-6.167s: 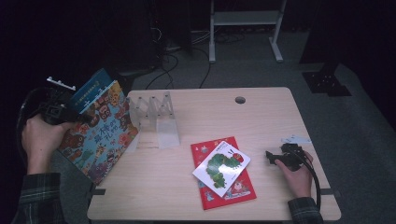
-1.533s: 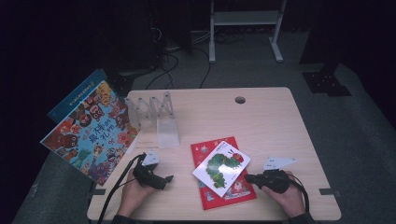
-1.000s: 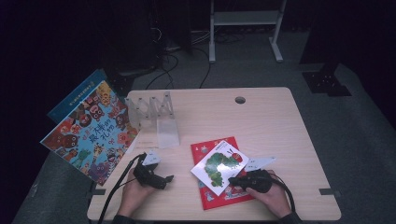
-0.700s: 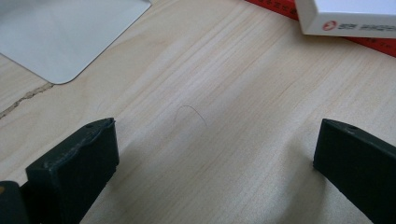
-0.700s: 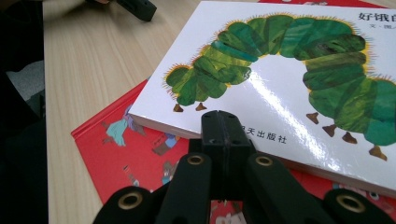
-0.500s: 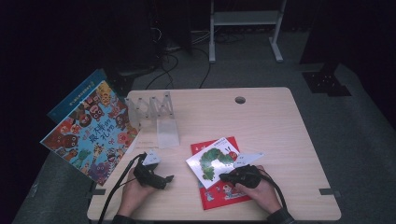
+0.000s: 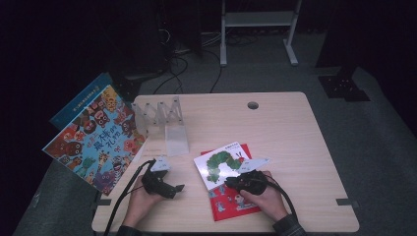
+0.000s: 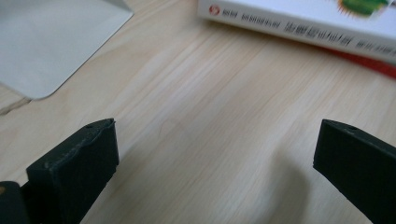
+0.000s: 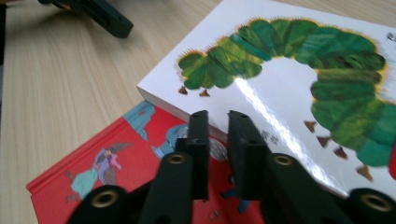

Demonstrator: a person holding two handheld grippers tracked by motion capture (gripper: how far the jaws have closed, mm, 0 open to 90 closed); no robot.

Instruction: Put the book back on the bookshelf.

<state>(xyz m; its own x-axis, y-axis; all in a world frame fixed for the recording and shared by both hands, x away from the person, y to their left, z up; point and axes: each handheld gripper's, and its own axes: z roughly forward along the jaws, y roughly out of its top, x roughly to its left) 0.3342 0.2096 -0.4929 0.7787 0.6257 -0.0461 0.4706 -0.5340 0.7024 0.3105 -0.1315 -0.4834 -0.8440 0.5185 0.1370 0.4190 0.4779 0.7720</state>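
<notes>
Two picture books stacked at the lower middle of the table (image 7: 305,147).
The caterpillar book (image 7: 223,164) lies on the red book (image 7: 235,206); the right gripper (image 9: 217,122), jaws just parted a crack, noses its edge. The left gripper (image 7: 179,188) rests lower left, wide open, holding nothing.

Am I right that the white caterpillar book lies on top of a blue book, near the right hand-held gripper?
Not quite: the book under the white caterpillar book is red, not blue, as the right gripper view shows. The rest is right; the right hand-held gripper is at its edge.
</notes>
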